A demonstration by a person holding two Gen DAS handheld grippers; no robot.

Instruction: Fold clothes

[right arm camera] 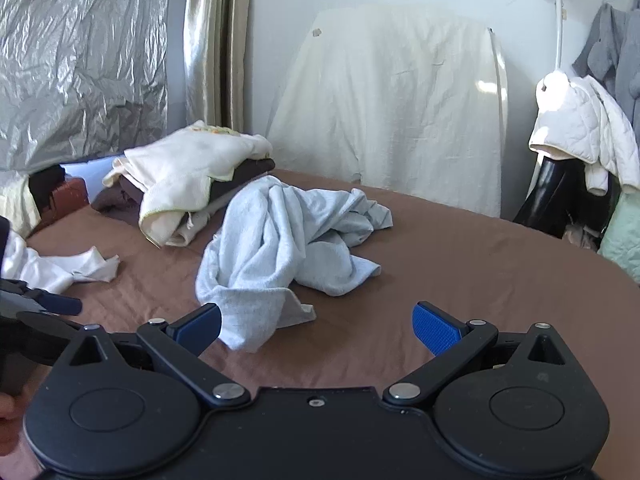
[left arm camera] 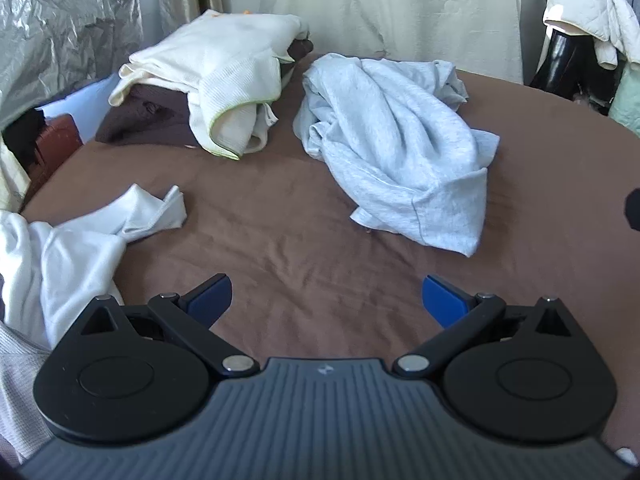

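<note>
Your left gripper (left arm camera: 326, 300) is spread wide w/ nothing between the blue pads (left arm camera: 444, 300), hanging over bare brown sheet (left arm camera: 280, 240). Your right gripper (right arm camera: 316, 326) is also wide and empty; its left pad (right arm camera: 200, 326) sits right at the near hem of the grey top (right arm camera: 280, 240), poss. touching it, can't tell from this angle.

Grey top: crumpled heap, ahead and a bit right of the left gripper (left arm camera: 396, 136), directly ahead and slightly left of the right one. Near end trails toward you, far end bunched up.

White top (left arm camera: 72, 248): crumpled, to the left of the left gripper, one corner pointing in toward the middle of the sheet. From the right wrist it's far left (right arm camera: 60, 268), well apart from the grey one.

Stack (left arm camera: 208, 72): far ahead-left of both grippers, a cream garment draped over darker folded stuff, one cream end hanging down the front. In the right wrist view the grey top's far edge lies just beside it (right arm camera: 184, 168).

Left gripper shows at the left edge of the right wrist view (right arm camera: 44, 304), beside the white top. Cream jacket (right arm camera: 580, 128) hangs on a stand far right, off the bed. Behind the bed: cream cover (right arm camera: 384, 96), silver foil sheet (right arm camera: 80, 60) at far left.
</note>
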